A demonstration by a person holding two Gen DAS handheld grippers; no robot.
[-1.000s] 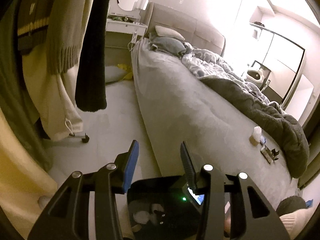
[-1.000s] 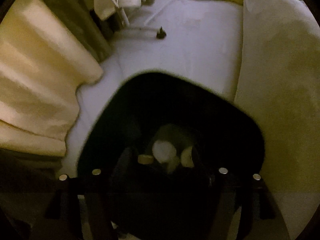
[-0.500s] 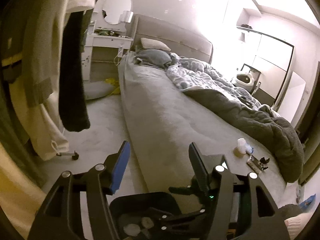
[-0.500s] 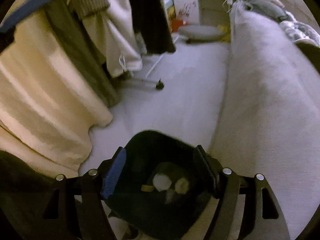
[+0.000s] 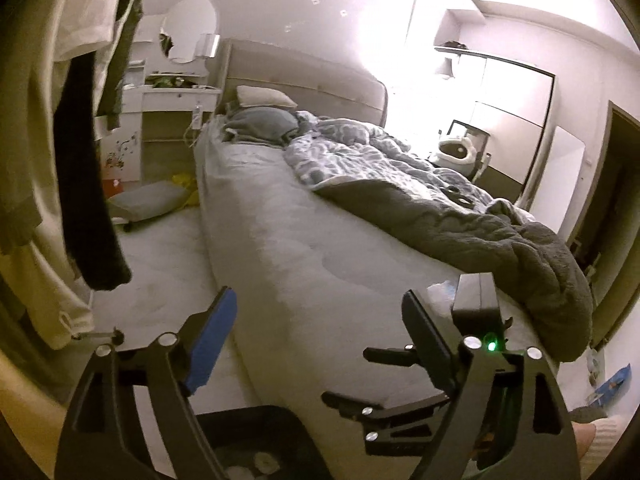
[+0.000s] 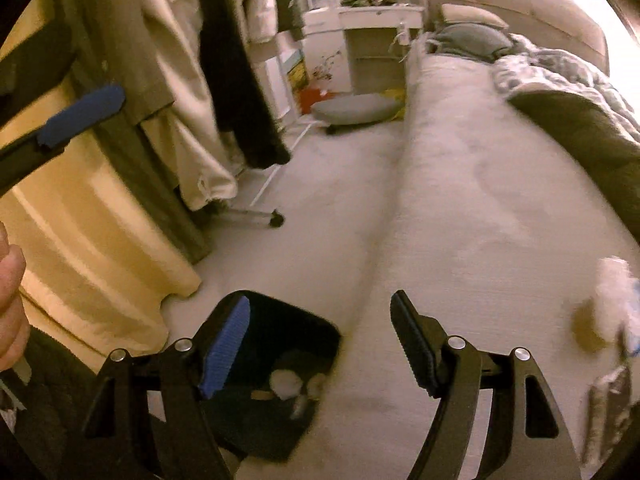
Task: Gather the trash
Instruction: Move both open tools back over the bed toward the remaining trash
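while both grippers gape, right gripper (image 6: 320,340) over bin (image 6: 280,380).

A wide bed (image 5: 304,248) is covered by a pale grey sheet. Two pillows (image 5: 260,118) are stacked at its head, and a rumpled dark grey duvet (image 5: 472,224) is spread along its far side. Blurred scraps of litter (image 6: 608,320) are seen near the bed's foot. On the pale floor (image 6: 320,216) beside it, a black bin (image 6: 276,376) holding wadded tissues and a grey cushion (image 6: 352,108) are set.
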